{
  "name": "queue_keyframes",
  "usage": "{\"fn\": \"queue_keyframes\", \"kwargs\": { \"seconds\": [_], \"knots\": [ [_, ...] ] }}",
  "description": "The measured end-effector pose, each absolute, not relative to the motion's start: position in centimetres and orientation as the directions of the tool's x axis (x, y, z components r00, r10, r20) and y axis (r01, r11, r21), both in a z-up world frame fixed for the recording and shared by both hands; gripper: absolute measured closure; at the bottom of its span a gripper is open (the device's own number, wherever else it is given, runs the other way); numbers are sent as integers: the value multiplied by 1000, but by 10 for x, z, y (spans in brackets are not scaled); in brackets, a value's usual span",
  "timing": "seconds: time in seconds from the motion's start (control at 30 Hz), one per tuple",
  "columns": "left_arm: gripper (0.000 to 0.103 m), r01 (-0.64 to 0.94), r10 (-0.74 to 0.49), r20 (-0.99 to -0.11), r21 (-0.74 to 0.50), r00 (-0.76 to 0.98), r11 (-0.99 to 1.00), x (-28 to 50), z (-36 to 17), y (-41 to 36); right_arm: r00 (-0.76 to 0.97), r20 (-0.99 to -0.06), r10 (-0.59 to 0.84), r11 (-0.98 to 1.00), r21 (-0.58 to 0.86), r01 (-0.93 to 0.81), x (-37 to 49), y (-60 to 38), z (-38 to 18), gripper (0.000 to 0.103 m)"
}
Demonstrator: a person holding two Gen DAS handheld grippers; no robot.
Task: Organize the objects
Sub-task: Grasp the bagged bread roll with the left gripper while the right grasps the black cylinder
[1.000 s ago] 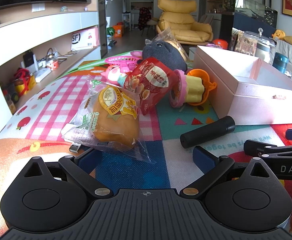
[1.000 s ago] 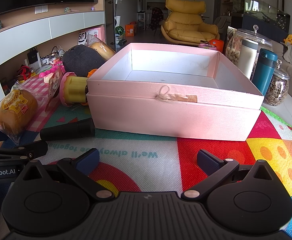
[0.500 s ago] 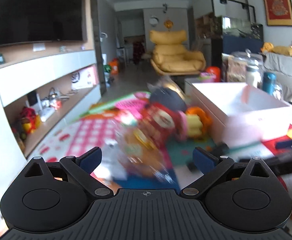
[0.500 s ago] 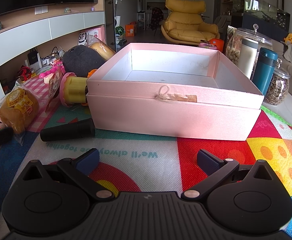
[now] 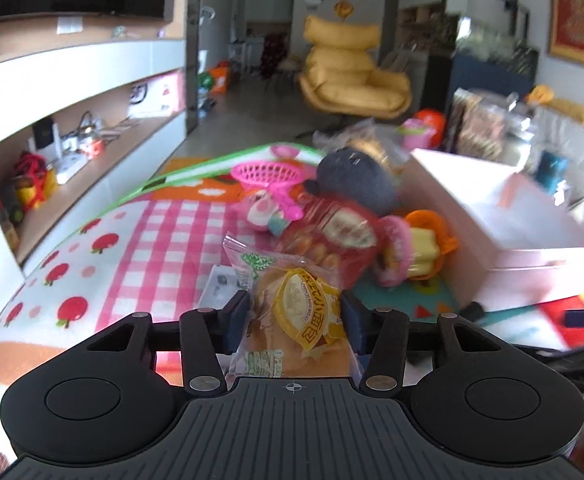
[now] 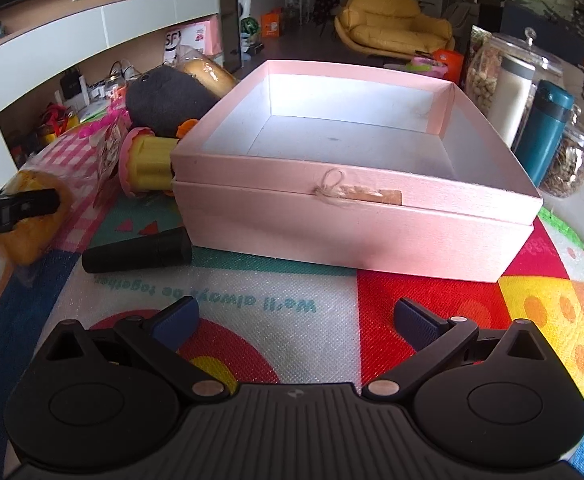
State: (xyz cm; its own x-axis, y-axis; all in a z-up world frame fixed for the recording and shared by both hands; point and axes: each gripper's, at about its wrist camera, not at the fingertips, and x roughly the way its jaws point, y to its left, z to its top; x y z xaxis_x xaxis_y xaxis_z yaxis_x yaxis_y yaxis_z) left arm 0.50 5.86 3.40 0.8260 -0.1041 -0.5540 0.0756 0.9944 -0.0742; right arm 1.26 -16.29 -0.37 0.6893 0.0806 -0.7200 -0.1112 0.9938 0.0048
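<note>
My left gripper (image 5: 295,320) is shut on a clear-wrapped bread bun with a yellow label (image 5: 299,320); the bun also shows at the left edge of the right wrist view (image 6: 32,216). Behind it lie a red snack bag (image 5: 331,240), a yellow and pink toy (image 5: 411,252), a grey plush (image 5: 351,180) and a pink basket (image 5: 270,172). The open pink box (image 6: 351,216) stands empty in front of my right gripper (image 6: 293,318), which is open and empty above the mat. A black cylinder (image 6: 136,252) lies left of the box.
Glass jars (image 6: 487,76) and a teal bottle (image 6: 543,132) stand right of the box. Another wrapped bun (image 6: 208,74) lies behind the plush. A low shelf (image 5: 72,148) runs along the left wall. The colourful mat (image 6: 252,304) covers the surface.
My left gripper swung up, came back down and closed on the wrapped bun. My right gripper has tilted a little closer to the box and stays open.
</note>
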Motion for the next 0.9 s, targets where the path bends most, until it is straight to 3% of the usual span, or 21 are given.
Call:
{"fn": "queue_keyframes", "kwargs": {
  "seconds": [0.33,0.5,0.67,0.73,0.87,0.9],
  "knots": [
    [50,50,-129,-519,-164,845,985,-60,42,109,680,-730,63,996,5,-87,11,-157,-1,0],
    [50,48,-139,-504,-190,852,981,-62,42,116,706,-670,229,956,19,-292,-10,-116,8,0],
    [50,61,-160,-496,-209,854,976,-67,42,117,694,-675,250,943,7,-333,10,-81,13,0],
    [50,68,-165,-494,-210,854,975,-70,42,116,674,-695,252,947,35,-318,22,-79,10,5],
    [50,75,-170,-501,-204,848,976,-75,42,112,674,-703,227,953,19,-302,24,-79,9,28],
    [50,77,-170,-504,-200,847,977,-76,42,110,666,-707,236,949,21,-314,20,-82,11,28]
  ]
}}
